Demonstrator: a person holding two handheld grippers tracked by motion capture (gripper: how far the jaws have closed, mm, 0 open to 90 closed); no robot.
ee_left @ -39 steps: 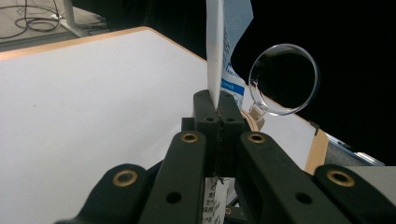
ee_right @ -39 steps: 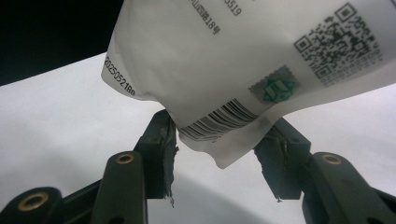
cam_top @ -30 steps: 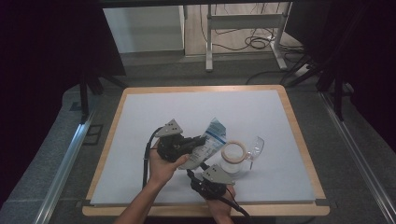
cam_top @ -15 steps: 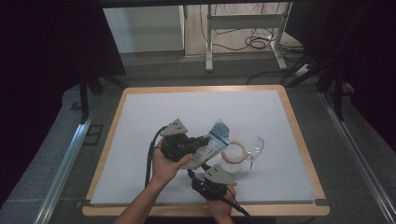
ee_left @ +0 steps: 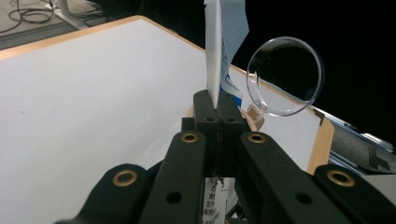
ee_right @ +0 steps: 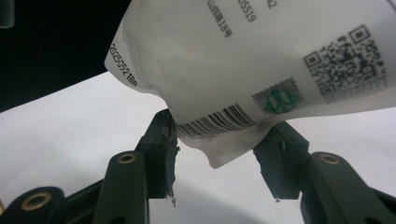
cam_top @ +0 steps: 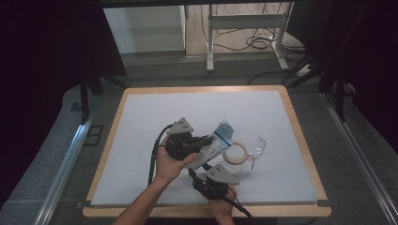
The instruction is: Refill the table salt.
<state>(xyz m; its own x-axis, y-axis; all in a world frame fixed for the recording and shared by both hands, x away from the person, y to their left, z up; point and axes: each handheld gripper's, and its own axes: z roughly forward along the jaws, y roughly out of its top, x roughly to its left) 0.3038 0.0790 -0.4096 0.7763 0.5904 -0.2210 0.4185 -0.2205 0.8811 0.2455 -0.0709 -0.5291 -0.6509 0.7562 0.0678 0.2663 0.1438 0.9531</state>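
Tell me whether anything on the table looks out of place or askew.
The clear lid of the glass jar stands tilted open beside the jar's mouth. The white pouch is held tipped over the jar, pinched shut in the left gripper. Nothing looks spilled.

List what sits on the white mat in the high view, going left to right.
Left gripper shut on the white and blue pouch → wooden-rimmed jar → clear round lid. The right gripper sits below the pouch, nearer the table's front edge, so it is left out of the order.
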